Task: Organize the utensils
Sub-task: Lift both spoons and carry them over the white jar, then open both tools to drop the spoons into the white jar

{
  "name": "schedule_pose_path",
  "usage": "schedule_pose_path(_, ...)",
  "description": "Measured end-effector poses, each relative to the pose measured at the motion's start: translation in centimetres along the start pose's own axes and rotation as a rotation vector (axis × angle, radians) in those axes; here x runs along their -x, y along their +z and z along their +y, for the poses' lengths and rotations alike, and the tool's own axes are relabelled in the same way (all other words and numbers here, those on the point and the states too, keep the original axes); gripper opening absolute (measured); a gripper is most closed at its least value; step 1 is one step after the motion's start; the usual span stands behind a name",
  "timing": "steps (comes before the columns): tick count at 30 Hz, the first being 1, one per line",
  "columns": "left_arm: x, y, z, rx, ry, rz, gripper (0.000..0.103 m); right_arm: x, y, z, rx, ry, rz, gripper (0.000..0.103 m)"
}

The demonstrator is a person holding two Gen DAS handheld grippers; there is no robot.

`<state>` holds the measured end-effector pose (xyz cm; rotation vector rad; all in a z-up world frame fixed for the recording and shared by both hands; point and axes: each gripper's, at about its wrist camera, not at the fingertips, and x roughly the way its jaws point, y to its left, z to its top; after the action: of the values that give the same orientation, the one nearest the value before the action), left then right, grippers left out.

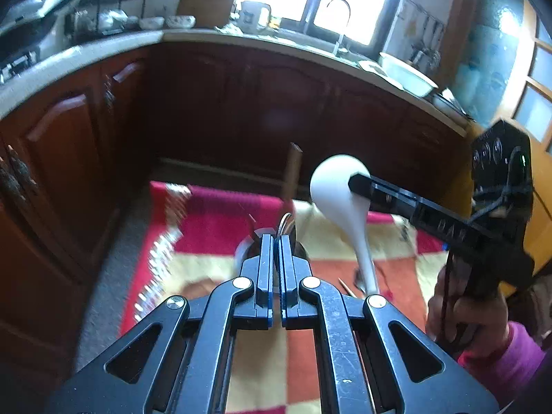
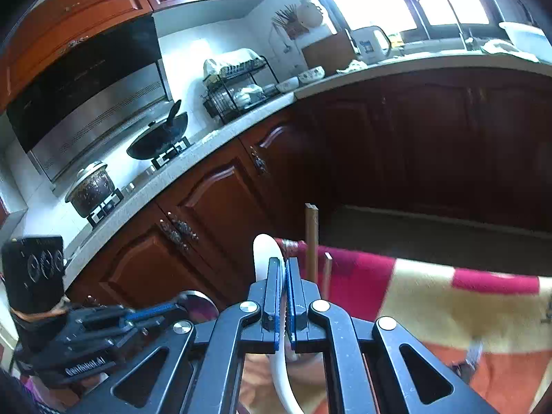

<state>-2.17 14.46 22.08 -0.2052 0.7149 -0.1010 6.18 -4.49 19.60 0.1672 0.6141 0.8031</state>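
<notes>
Over the chequered cloth [image 1: 214, 220], left to right:

1. Left tool [image 1: 275, 241]: you have its jaws nearly together on something thin and metallic, apparently a spoon, whose shiny bowl [image 2: 200, 305] shows in the right wrist view. Blur prevents a firm identification. It is lifted off the cloth, presumably for carrying.

2. Wooden chopsticks [image 2: 312, 241]: these stand upright near the cloth's far edge; what holds them up is not visible.

3. White ladle-style spoon [image 1: 339, 189]: it is clamped at the neck, just below the bowl, by your right tool [image 2: 285, 265], bowl up and handle trailing down. A grip that close to the bowl likely keeps the long handle from swinging.

4. Loose utensils [image 1: 348, 286]: thin pieces lie on the cloth beneath, probably awaiting sorting.
</notes>
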Motion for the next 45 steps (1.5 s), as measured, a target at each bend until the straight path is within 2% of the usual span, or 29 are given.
schedule_pose_path(8, -2.1, 3.5, 0.9, -0.066, 0.16, -0.095, 0.001, -4.8, 1.4, -0.1, -0.015, 0.03, -0.069, 0.003)
schedule_pose_path(13, -4.8, 3.7, 1.2, -0.105, 0.205, -0.089, 0.001, -7.5, 0.7, -1.7, -0.075, 0.037, -0.076, 0.003)
schedule_pose_path(21, -7.7, 1.8, 1.0, -0.125, 0.176, -0.016, 0.001, -7.7, -2.1, -3.5, -0.099, 0.05, -0.027, 0.003)
schedule_pose_path(29, -9.1, -0.7, 0.0, -0.116, 0.16, 0.04, 0.002, -5.4, -4.3, -2.8, -0.011, 0.022, 0.03, 0.003)
schedule_pose_path(35, -9.5, -1.7, -0.3, -0.104, 0.156, 0.052, 0.003, -5.3, -5.6, -2.4, 0.048, -0.027, 0.102, 0.003)
schedule_pose_path(39, -9.6, -2.1, -0.2, -0.078, 0.139, 0.068, 0.003, -5.7, -5.7, -2.8, 0.016, -0.041, 0.162, 0.006)
schedule_pose_path(45, -9.0, -2.6, -0.2, -0.053, 0.131, 0.069, 0.007, -4.4, -5.9, -3.1, -0.01, -0.047, 0.158, 0.011)
